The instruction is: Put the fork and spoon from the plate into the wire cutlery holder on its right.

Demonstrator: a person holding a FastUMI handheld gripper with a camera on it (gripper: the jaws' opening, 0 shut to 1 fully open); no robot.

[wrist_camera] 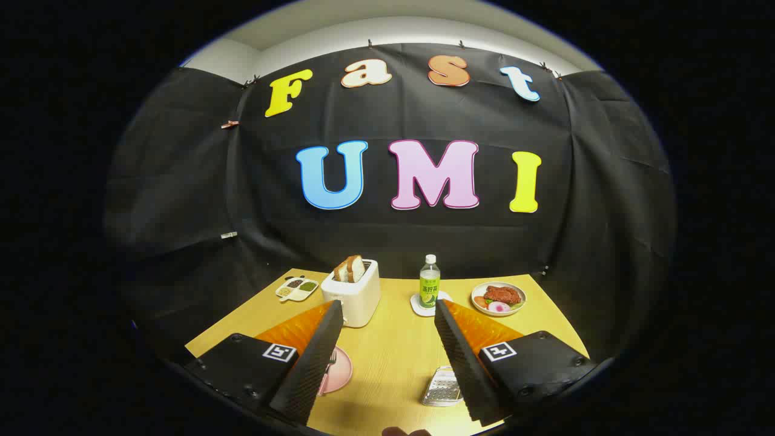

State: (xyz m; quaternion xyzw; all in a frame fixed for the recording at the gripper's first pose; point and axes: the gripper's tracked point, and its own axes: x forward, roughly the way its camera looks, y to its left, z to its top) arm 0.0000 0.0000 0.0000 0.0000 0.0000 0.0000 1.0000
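Gripper point(387, 318) spread wide, empty, high above table point(393, 357). Pink plate point(340, 369) with fork point(330, 362) beside left finger; wire holder point(441, 387) beside right. Approach step, likely; next: descend onto cutlery.

We take the table point(399, 357) as our reference landmark: a light yellow wood-grain top with a matte, evenly lit surface. Directly behind its far edge we see the booth wall point(393, 242), a black cloth hung in creased panels that wrap around both sides of the table. Small clips point(229, 125) fasten the cloth along its upper hem and at its seam to the table's left. Above the cloth we see a pale plain wall band point(387, 30), brightly lit from overhead.
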